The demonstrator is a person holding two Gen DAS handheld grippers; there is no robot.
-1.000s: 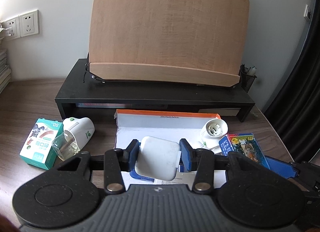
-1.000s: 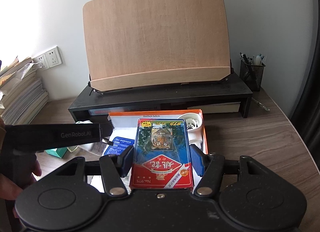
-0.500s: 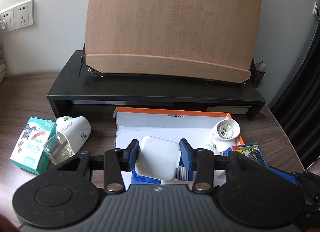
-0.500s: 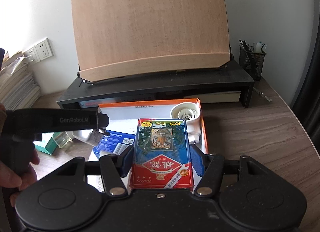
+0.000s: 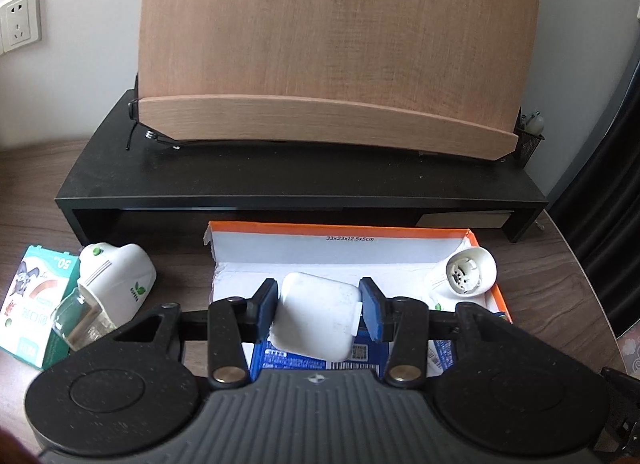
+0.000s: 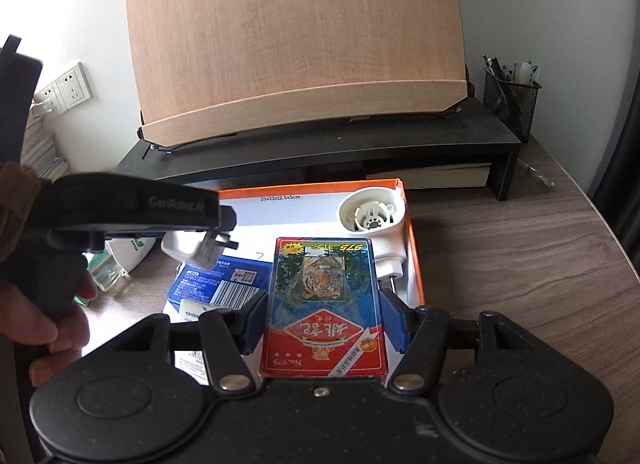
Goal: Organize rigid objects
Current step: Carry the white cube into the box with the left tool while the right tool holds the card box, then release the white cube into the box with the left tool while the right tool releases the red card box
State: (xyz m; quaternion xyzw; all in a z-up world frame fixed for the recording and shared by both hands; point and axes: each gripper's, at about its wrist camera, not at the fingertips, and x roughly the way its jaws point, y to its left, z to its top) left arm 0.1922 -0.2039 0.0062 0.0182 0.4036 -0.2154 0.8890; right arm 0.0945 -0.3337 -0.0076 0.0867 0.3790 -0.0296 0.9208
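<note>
Your left gripper has its jaws clenched on a white plug adapter, a smooth rounded block that hangs above the blue carton lying in the open orange-edged box. I judge that this adapter is light and stiff, but its glossy shell looks slippery, so hold it on the flat side faces and not on the rounded corners. Your right gripper has its jaws clenched on a pack of playing cards, held by the two long edges above the right part of the same box. The pack is probably light and rigid, though the thin cardboard may dent if you squeeze harder. On it you can read "No.975" and "975", with a tiger picture and red Chinese characters. The inner wall of the box carries the print "33x23x12.5x5cm". In the far right corner of the box lies a white mosquito repellent heater. On the surface to the left of the box lies a second white heater with a clear bottle, and beside it a green and white carton marked "50". Behind stands a black riser shelf with a wooden book stand.
</note>
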